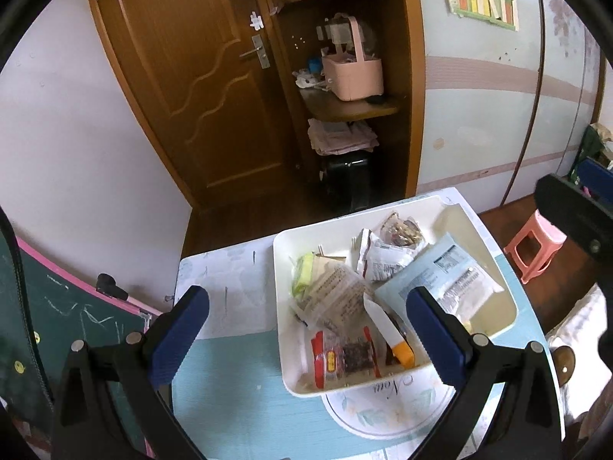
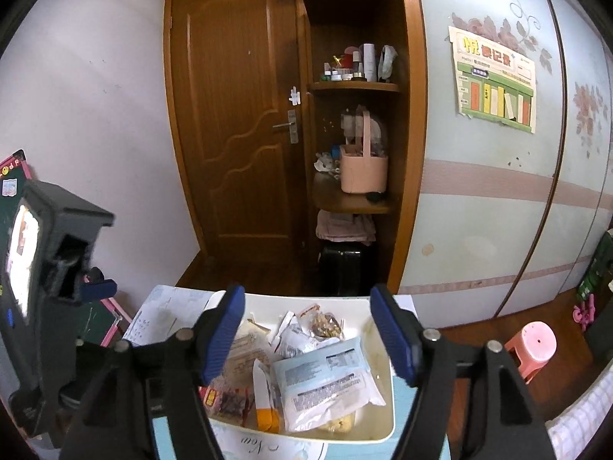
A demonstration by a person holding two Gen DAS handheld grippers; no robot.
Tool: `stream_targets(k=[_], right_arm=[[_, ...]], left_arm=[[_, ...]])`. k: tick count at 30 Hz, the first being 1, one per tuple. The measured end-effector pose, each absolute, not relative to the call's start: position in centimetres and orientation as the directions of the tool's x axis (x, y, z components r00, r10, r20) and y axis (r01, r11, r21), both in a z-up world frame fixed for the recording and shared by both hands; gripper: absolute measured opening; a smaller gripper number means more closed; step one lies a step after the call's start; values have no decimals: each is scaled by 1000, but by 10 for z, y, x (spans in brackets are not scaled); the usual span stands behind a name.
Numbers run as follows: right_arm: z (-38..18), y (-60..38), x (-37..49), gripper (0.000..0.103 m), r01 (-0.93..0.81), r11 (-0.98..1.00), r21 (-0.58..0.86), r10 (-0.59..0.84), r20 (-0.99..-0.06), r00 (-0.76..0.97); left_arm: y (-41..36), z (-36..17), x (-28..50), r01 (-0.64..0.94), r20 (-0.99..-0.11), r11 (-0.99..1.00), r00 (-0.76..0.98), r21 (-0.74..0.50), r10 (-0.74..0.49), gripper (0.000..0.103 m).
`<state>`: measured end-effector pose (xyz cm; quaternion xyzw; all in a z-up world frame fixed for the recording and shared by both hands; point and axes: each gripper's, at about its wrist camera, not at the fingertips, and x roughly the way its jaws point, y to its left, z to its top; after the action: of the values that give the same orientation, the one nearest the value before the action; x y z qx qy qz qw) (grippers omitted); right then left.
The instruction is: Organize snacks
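The left gripper hangs above the near end of a small table, its two blue-padded fingers spread wide apart with nothing between them; the left pad sits over the bare pale-blue tabletop, while the right one overlaps the near side of a white tray in the view without clearly touching it. The right gripper is likewise held wide open and empty, its blue fingers framing the same white tray from above, one finger over each side of it; whether either pad rests on the rim cannot be told. The snacks all lie inside the tray in a loose heap: a large pale-blue packet with a printed label lies flat toward the right side, a small white printed packet and a clear bag of nuts sit at the far end, a clear bag with brown printing lies in the middle beside a yellow-green packet, and a red-edged packet with dark contents lies at the near end next to a white and orange stick packet. The tray stands on the table, partly over a round floral mat. Behind the table are a brown wooden door and corner shelves holding a pink basket, and a pink plastic stool stands on the floor to the right.
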<state>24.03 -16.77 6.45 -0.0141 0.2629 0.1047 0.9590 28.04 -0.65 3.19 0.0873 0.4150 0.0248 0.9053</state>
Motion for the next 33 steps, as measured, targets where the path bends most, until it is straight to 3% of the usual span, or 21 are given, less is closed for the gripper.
stream_targets(k=[11, 20, 33], right_arm=[[50, -162, 171, 79, -225, 973, 60, 216, -589, 779], [10, -169, 76, 82, -241, 951, 191, 307, -654, 691], [-16, -180, 10, 83, -175, 959, 225, 284, -702, 654]], left_arm=[[15, 43, 170, -5, -740, 998, 671, 66, 52, 102], [18, 15, 61, -16, -763, 999, 645, 50, 48, 102], [16, -6, 5, -63, -784, 998, 620, 7, 45, 102]])
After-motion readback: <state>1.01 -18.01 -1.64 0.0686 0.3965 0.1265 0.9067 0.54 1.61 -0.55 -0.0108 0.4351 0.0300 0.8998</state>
